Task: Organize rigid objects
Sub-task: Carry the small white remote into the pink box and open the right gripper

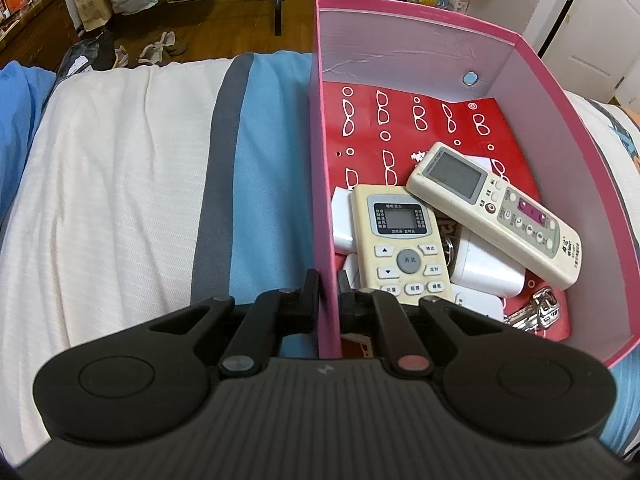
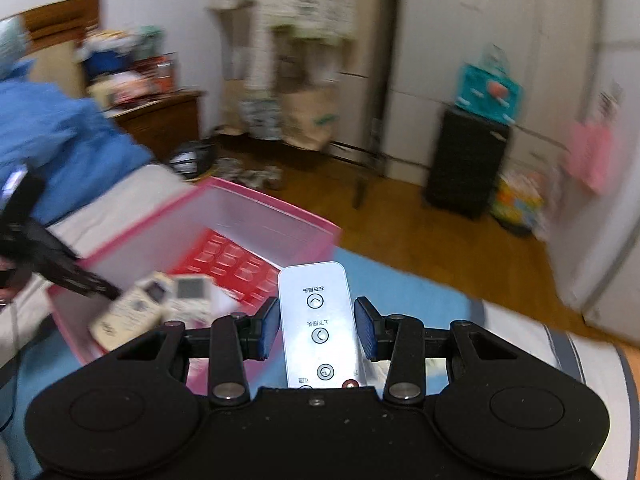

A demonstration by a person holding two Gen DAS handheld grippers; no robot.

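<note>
Gripping the near wall of a pink box (image 1: 324, 200) on a bed (image 1: 120, 180), the left gripper (image 1: 329, 292) has its jaws clamped together; two cream remotes (image 1: 400, 240) lie just right of them, inside. Blurred, the right gripper (image 2: 316, 328) holds a white remote (image 2: 318, 320) between its jaws, box beyond-left.

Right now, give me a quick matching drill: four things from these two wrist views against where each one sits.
Things:
1. white remote
2. keys
3. pink box wall
4. screen remote

Places:
A. clamped in the left gripper jaws
B. lying on top of the white adapter in the box
C. between the right gripper jaws
D. on the red box floor, near corner

Pairs: 1-C, 2-D, 3-A, 4-B
</note>
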